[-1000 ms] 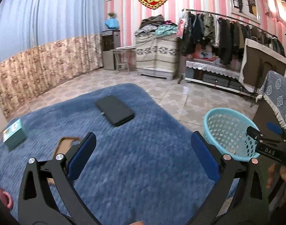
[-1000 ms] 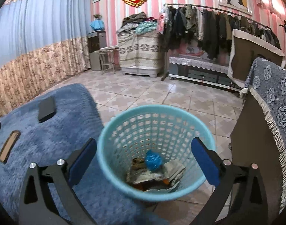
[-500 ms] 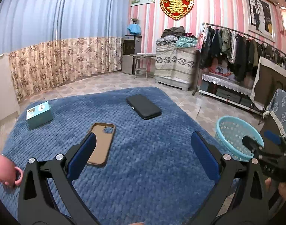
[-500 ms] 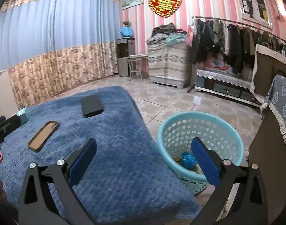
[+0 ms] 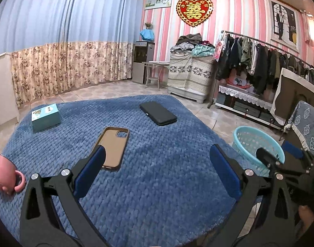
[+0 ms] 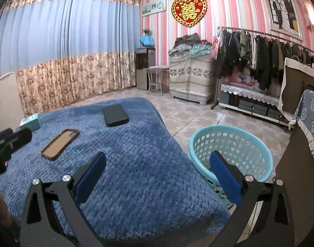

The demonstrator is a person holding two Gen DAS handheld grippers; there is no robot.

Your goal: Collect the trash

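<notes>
A light-blue mesh basket stands on the tiled floor just right of the blue-covered table; in the left wrist view the basket is at right. Its contents are hidden from here. My left gripper hangs open over the table's near part, nothing between its blue pads. My right gripper is open too, over the table's right edge, its right finger in front of the basket. In the left wrist view the right gripper's tips show at far right.
On the blue cover lie a brown phone case, a black case, a teal box and a pink cup at the left edge. A clothes rack and a draped chair stand to the right.
Both grippers have pulled up and back from the basket; the right one no longer looks down into it. More of the table, with the pink cup, has come into view.
</notes>
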